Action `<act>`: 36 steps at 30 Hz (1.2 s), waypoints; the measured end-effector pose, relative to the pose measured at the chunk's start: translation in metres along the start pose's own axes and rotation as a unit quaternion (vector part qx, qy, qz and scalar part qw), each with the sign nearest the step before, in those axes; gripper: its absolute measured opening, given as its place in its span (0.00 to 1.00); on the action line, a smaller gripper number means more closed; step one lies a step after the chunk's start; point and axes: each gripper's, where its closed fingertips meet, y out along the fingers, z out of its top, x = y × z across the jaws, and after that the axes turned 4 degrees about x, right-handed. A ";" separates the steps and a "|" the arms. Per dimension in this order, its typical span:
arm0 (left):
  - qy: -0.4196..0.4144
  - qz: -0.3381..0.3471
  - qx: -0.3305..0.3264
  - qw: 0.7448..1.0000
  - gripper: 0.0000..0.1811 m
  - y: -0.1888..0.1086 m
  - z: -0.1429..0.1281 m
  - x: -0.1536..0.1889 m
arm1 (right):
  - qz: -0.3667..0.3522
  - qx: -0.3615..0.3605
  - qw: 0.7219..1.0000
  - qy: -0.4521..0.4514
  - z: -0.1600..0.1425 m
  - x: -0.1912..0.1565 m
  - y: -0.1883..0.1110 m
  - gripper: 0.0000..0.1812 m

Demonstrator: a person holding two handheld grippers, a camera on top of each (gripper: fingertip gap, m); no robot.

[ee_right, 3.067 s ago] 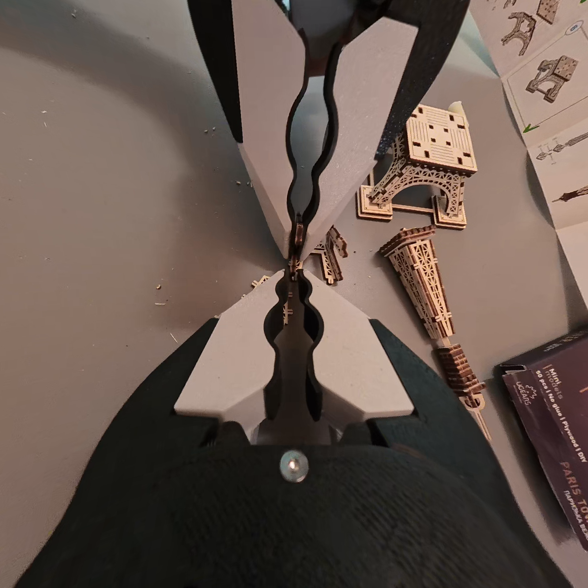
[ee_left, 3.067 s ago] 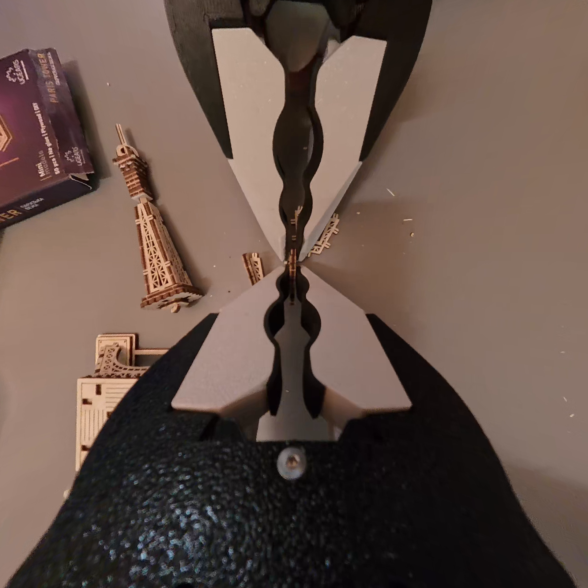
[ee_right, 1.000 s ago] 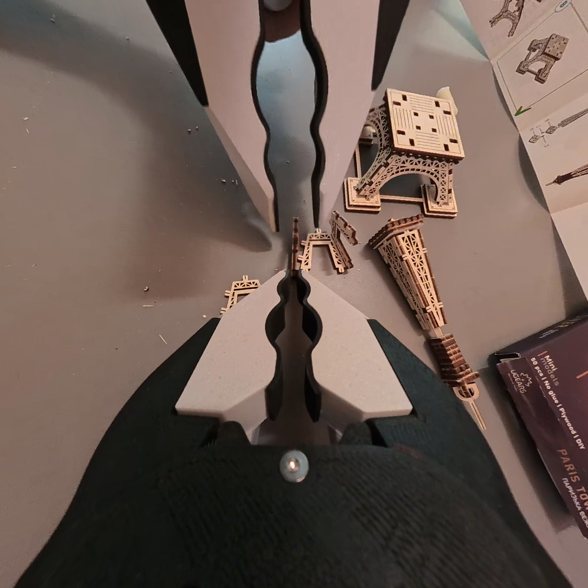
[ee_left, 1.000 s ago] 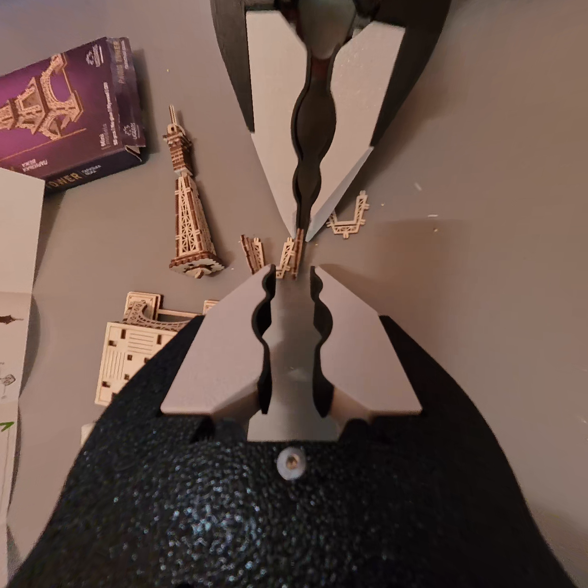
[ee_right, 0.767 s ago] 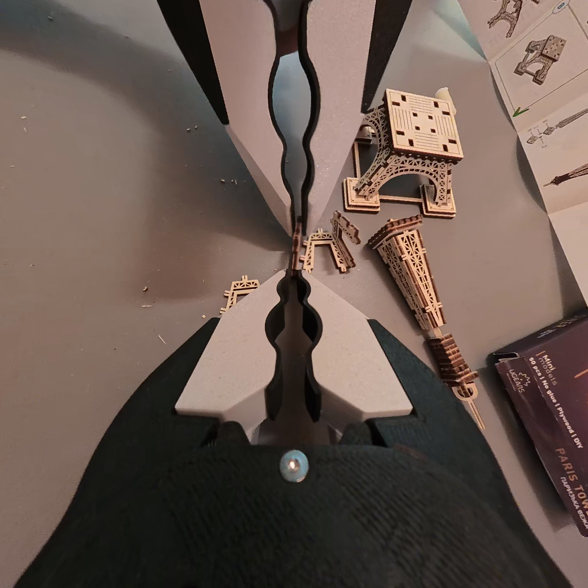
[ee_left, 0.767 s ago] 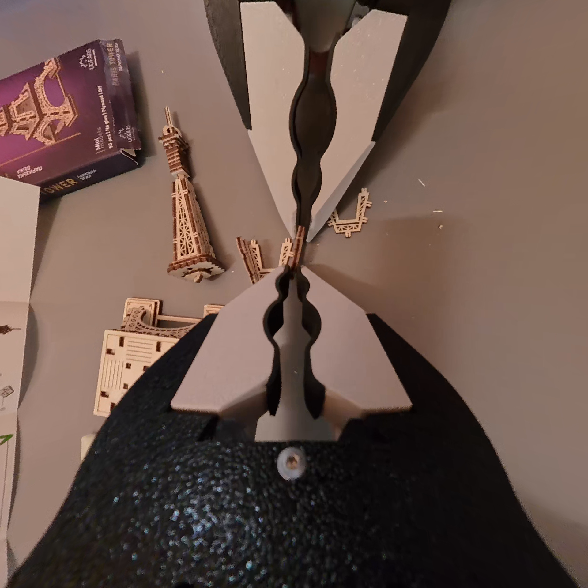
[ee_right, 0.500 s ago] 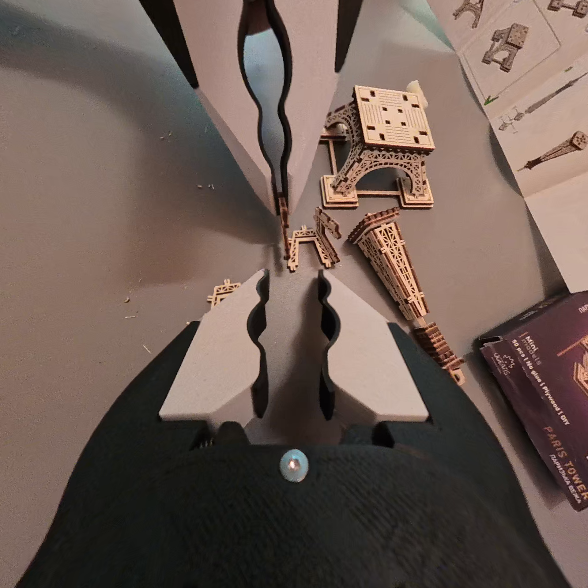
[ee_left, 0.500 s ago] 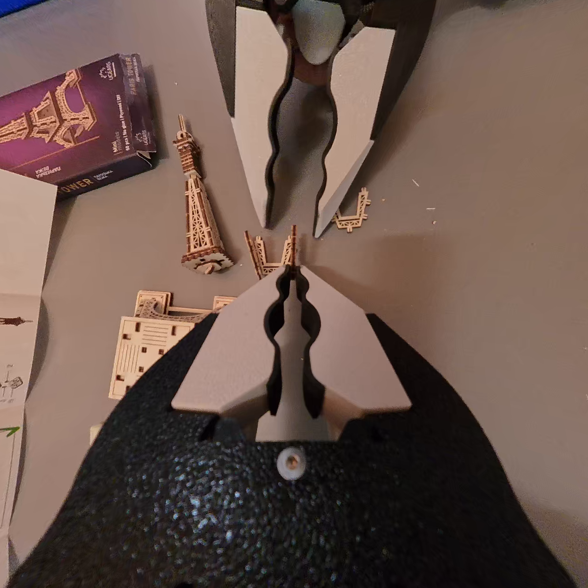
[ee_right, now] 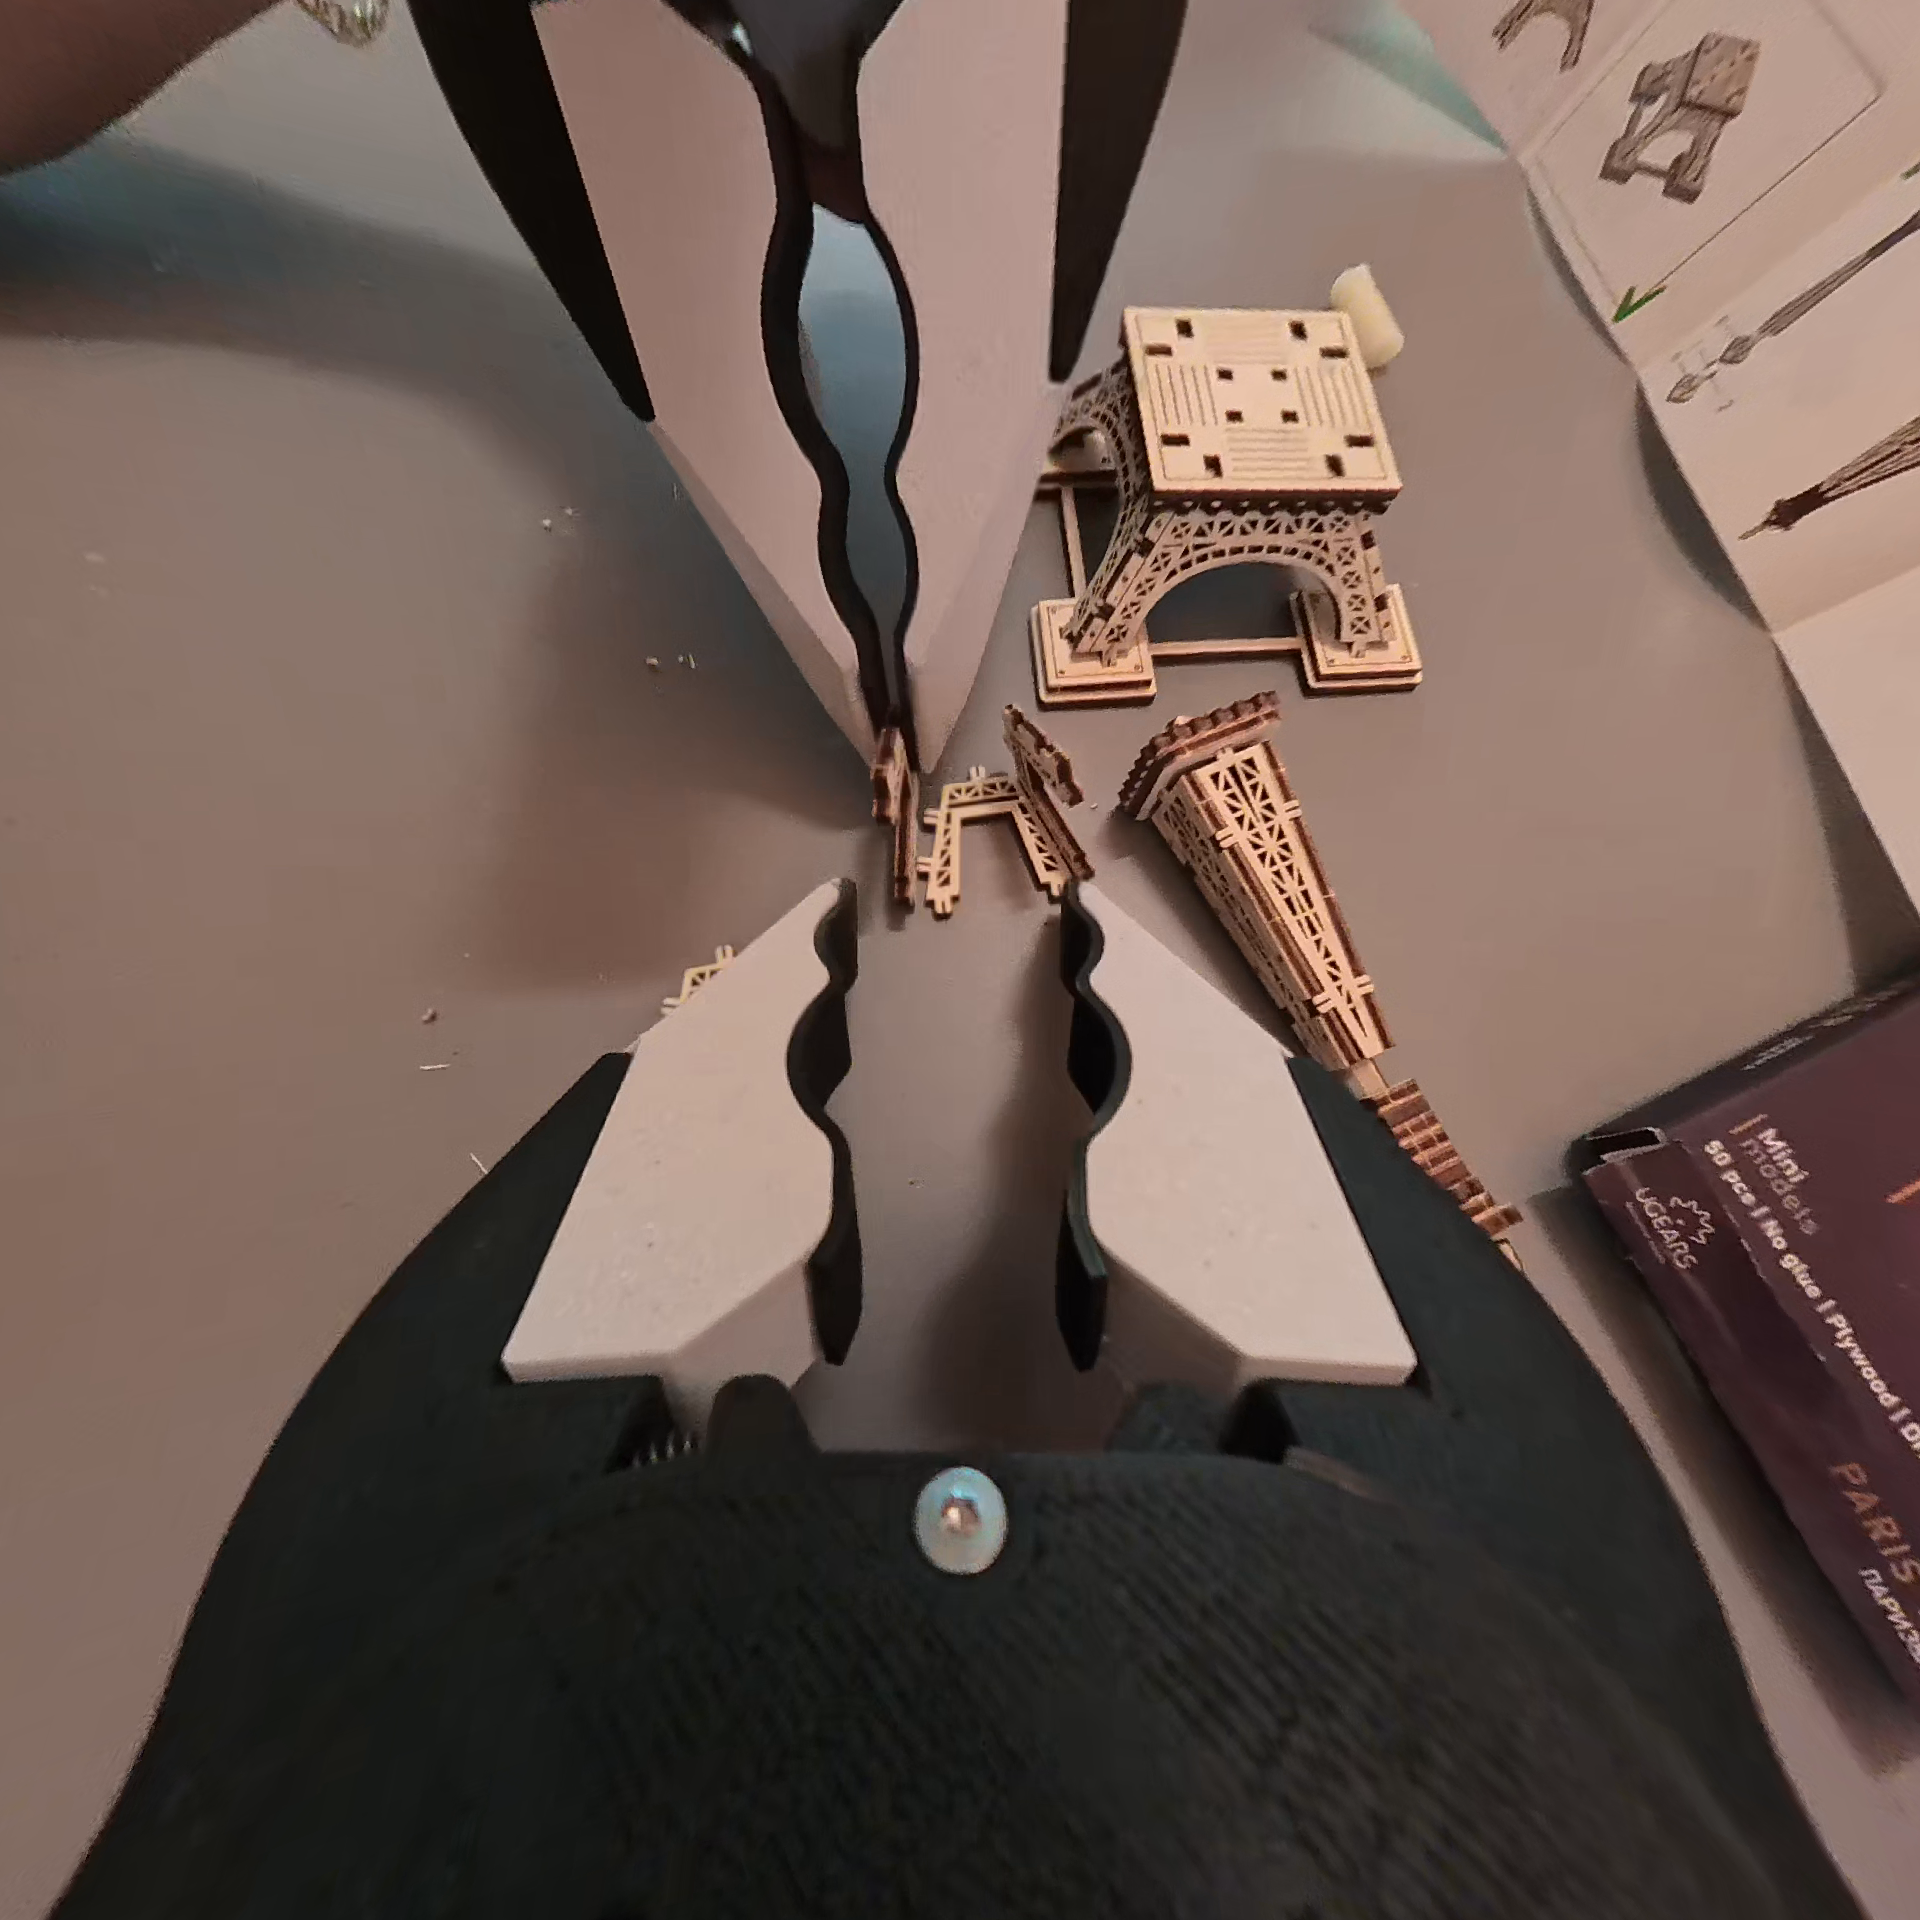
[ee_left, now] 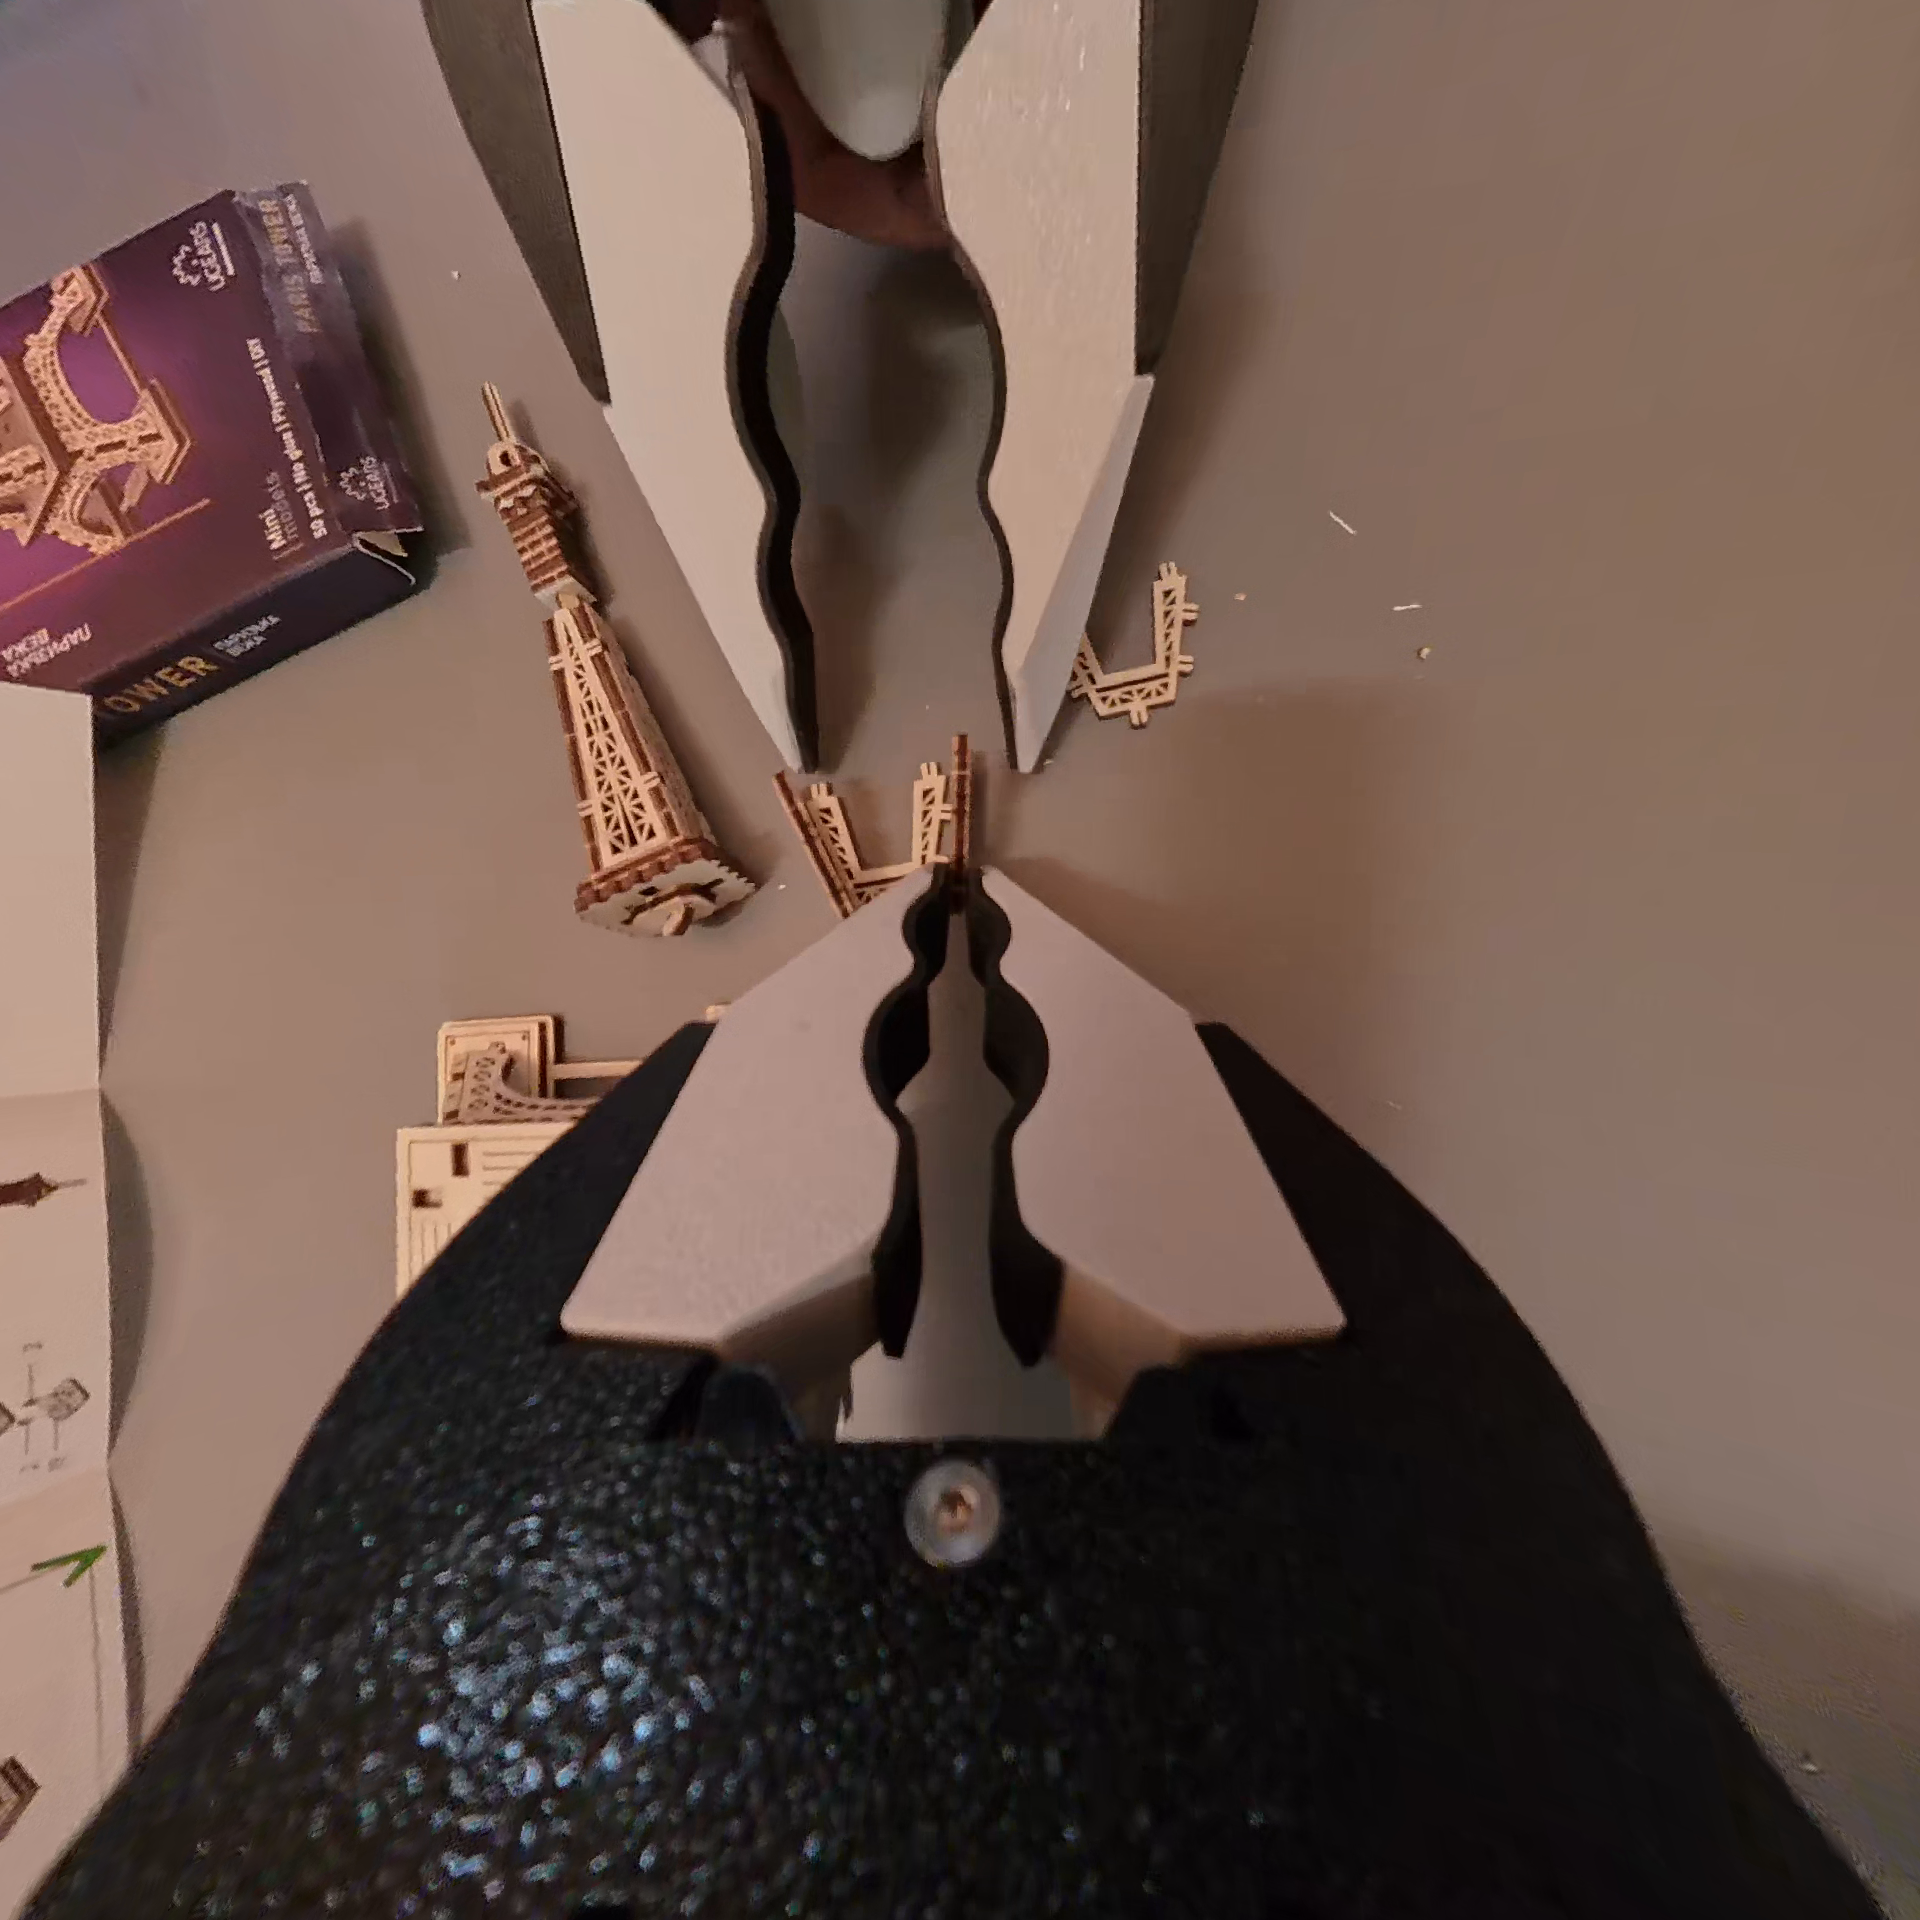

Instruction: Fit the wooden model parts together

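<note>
The left gripper [ee_left: 954, 883], grey-fingered on a black body, has its jaws pressed together on a small pale lattice wooden assembly [ee_left: 914, 831] of thin plywood trusses. The gripper's tips hide the gripped edge. Opposite it, the right gripper [ee_right: 951, 899] stands with jaws wide apart and nothing between them.

Beyond the assembly a slim wooden tower spire section [ee_left: 603, 707] lies on its side on the plain grey table [ee_left: 1558, 727]. A wooden arched tower base [ee_right: 1236, 520] stands upright near it, and in the left wrist view the gripper body hides most of it. A single U-shaped lattice piece [ee_left: 1138, 665] lies partly behind a right fingertip.

A purple cardboard box [ee_left: 177, 457] and a white folded instruction sheet [ee_right: 1745, 312] run off the frame edges. Wood crumbs dot the table, and the room beyond is out of view.
</note>
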 end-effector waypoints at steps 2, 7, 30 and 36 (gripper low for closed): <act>0.006 -0.005 -0.002 1.000 0.00 0.002 0.000 -0.001 | 0.003 -0.013 1.000 -0.005 -0.003 0.000 0.003 0.19; 0.006 -0.020 0.000 1.000 0.00 0.004 -0.001 -0.001 | 0.014 -0.017 1.000 -0.007 0.000 -0.003 0.009 0.16; 0.006 0.005 -0.016 1.000 0.01 -0.001 -0.006 -0.006 | 0.004 -0.017 1.000 0.000 0.001 0.001 0.012 0.05; 0.012 0.054 -0.020 0.998 0.06 -0.005 -0.008 -0.013 | 0.004 -0.017 1.000 0.003 0.001 0.002 0.012 0.05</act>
